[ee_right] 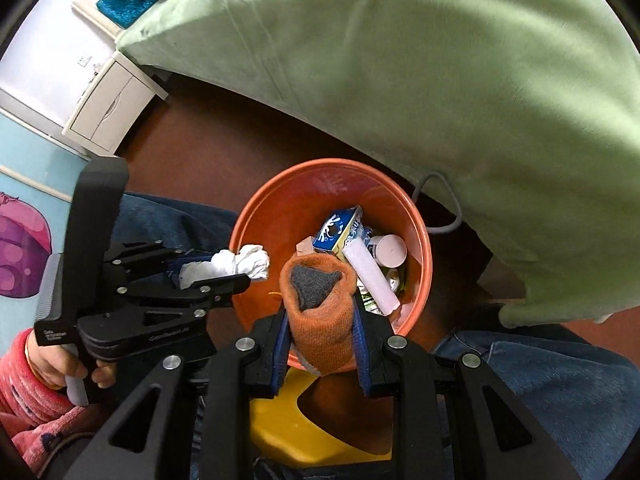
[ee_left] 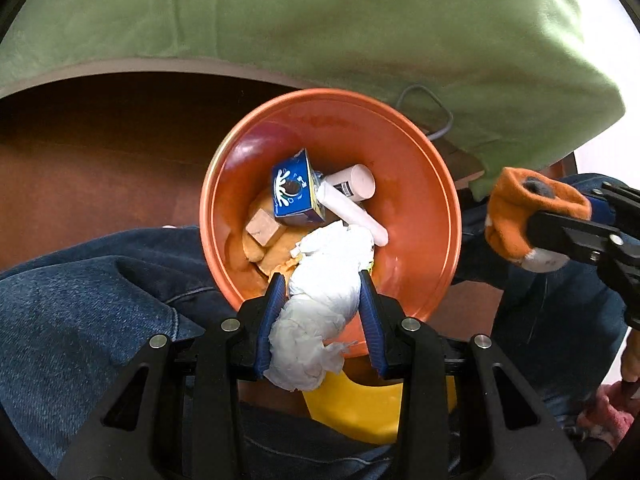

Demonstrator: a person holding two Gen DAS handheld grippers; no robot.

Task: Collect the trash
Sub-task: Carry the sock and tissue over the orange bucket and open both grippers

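black tongs (ee_left: 324, 280) | blue ribbed pads | silver screws | pink fleece sleeve (ee_right: 24, 392) | blue jeans (ee_left: 80, 300)

Glossy plastic bin (ee_left: 420, 184), crumpled paper tissue (ee_left: 324, 280), knitted sock (ee_right: 324, 320).

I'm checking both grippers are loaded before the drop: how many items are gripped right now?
2. A crumpled tissue wad in the left hand-held gripper, an orange sock in the right hand-held gripper; both above the orange bin.

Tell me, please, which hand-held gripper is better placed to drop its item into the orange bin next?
Left, probably: its hand-held gripper holds the crumpled tissue over the orange bin, while the right's orange sock hangs outside the rim.
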